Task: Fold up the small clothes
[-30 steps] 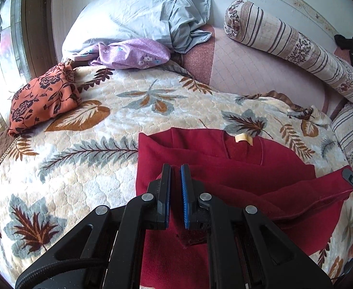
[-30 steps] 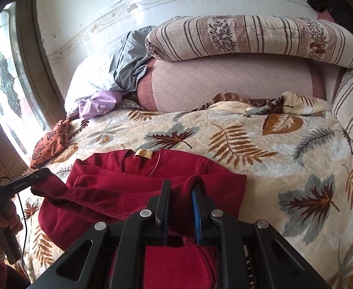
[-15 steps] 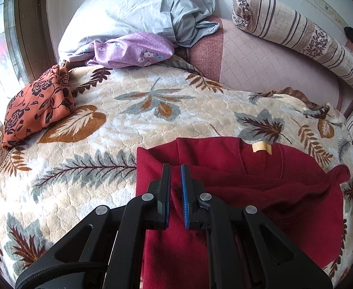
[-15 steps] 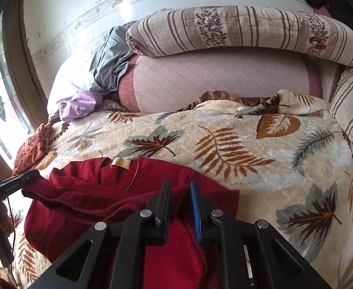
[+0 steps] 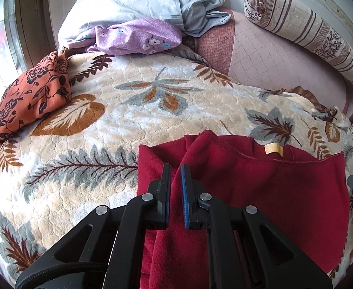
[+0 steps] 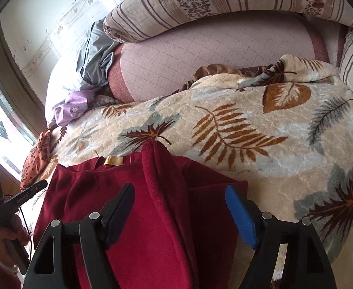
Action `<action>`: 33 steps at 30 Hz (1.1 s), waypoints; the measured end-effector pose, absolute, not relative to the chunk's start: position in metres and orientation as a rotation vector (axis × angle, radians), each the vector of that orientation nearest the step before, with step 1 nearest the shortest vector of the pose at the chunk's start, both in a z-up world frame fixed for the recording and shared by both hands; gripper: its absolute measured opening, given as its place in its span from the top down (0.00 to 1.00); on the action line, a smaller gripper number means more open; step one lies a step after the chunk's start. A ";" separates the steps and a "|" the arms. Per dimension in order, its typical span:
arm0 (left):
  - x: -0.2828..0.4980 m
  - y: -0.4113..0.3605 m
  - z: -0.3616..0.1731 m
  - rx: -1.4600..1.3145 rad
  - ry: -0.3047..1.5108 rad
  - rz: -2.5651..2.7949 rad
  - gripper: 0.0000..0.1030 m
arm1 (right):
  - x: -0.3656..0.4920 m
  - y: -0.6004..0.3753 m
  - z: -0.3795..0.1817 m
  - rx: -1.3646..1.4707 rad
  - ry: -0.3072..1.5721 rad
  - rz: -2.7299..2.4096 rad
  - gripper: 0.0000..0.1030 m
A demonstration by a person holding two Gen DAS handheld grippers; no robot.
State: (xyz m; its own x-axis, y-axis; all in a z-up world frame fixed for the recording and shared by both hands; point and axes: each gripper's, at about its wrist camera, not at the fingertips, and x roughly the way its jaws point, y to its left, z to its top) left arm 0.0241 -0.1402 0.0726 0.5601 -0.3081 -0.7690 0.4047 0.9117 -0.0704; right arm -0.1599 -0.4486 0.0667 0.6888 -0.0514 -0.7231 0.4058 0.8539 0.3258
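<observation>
A dark red fleece garment [image 5: 272, 192] lies folded on the leaf-patterned blanket [image 5: 128, 110], its yellow neck label [image 5: 274, 148] facing up. My left gripper [image 5: 175, 168] is shut on a ridge of the red fabric near the garment's left edge. In the right wrist view the garment [image 6: 140, 216] fills the lower middle. My right gripper [image 6: 179, 189] has its jaws opening wide. A raised fold of red fabric stands between them, and the pads do not touch it. The left gripper [image 6: 20, 197], held in a hand [image 6: 5, 238], shows at the left edge of that view.
An orange floral cloth [image 5: 32, 94] lies at the blanket's left edge by the window. A purple flowered cloth [image 5: 138, 36] and a grey-blue pillow [image 5: 140, 0] sit at the back. A pink quilted cushion [image 5: 272, 60] and a striped bolster [image 5: 309, 26] line the wall.
Both grippers moved forward and down, laying the lifted red fold flat over the garment. The right gripper's jaws went from shut on the fabric to wide apart. The left stays shut.
</observation>
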 end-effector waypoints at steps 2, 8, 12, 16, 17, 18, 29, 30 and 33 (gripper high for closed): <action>0.027 -0.140 0.073 0.114 0.895 -0.433 0.93 | -0.148 -0.445 0.063 0.488 0.787 -0.245 0.27; 0.037 -0.153 0.063 0.180 0.939 -0.465 0.64 | -0.117 -0.438 0.054 0.424 0.826 -0.238 0.52; 0.042 -0.162 0.053 0.211 0.945 -0.471 0.71 | -0.109 -0.439 0.054 0.372 0.824 -0.254 0.84; 0.048 -0.170 0.051 0.242 0.926 -0.470 0.90 | -0.114 -0.445 0.065 0.347 0.770 -0.281 0.90; 0.051 -0.172 0.052 0.245 0.920 -0.471 0.92 | -0.115 -0.448 0.068 0.347 0.759 -0.283 0.90; 0.053 -0.174 0.054 0.242 0.912 -0.470 0.94 | -0.115 -0.451 0.070 0.346 0.757 -0.283 0.90; 0.068 -0.161 0.060 0.189 0.914 -0.424 0.96 | -0.090 -0.475 0.036 0.362 0.846 -0.391 0.91; 0.064 -0.156 0.062 0.183 0.925 -0.437 0.95 | -0.087 -0.475 0.029 0.358 0.872 -0.391 0.91; 0.048 -0.141 0.071 0.189 0.951 -0.466 0.94 | -0.092 -0.479 0.026 0.383 0.907 -0.390 0.82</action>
State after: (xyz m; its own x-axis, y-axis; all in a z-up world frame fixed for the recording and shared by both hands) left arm 0.0478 -0.1408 0.0706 0.4917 -0.2998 -0.8175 0.4624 0.8855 -0.0466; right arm -0.0917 -0.4792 0.0264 0.5566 -0.1627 -0.8147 0.4789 0.8642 0.1546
